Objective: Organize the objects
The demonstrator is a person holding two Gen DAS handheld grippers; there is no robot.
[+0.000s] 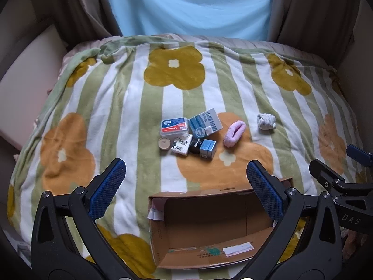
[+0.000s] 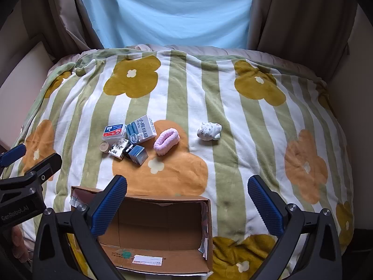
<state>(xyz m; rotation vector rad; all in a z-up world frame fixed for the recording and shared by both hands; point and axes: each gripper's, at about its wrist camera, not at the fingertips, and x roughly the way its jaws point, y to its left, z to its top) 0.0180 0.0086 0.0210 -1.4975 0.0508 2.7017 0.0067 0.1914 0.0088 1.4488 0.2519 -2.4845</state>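
Observation:
An open cardboard box (image 1: 200, 260) (image 2: 163, 260) lies on the bed, near me. Beyond it sits a cluster of small items: a clear lidded container (image 1: 174, 126) (image 2: 113, 131), a blue-white carton (image 1: 205, 122) (image 2: 141, 128), a small round jar (image 1: 164, 144) (image 2: 104, 146), a black-and-white packet (image 1: 181, 146) (image 2: 119, 149) and a small blue box (image 1: 208, 148) (image 2: 138, 154). A pink rolled sock (image 1: 234, 133) (image 2: 166, 141) and a white patterned sock (image 1: 265, 121) (image 2: 209, 131) lie to the right. My left gripper (image 1: 186, 191) and right gripper (image 2: 187, 207) hover open above the box, holding nothing.
A striped flower-print blanket (image 1: 139, 107) (image 2: 244, 126) covers the bed. A light blue sheet (image 1: 191, 4) hangs at the far side between brown curtains (image 2: 291, 11). The other gripper shows at the right edge of the left view and the left edge of the right view.

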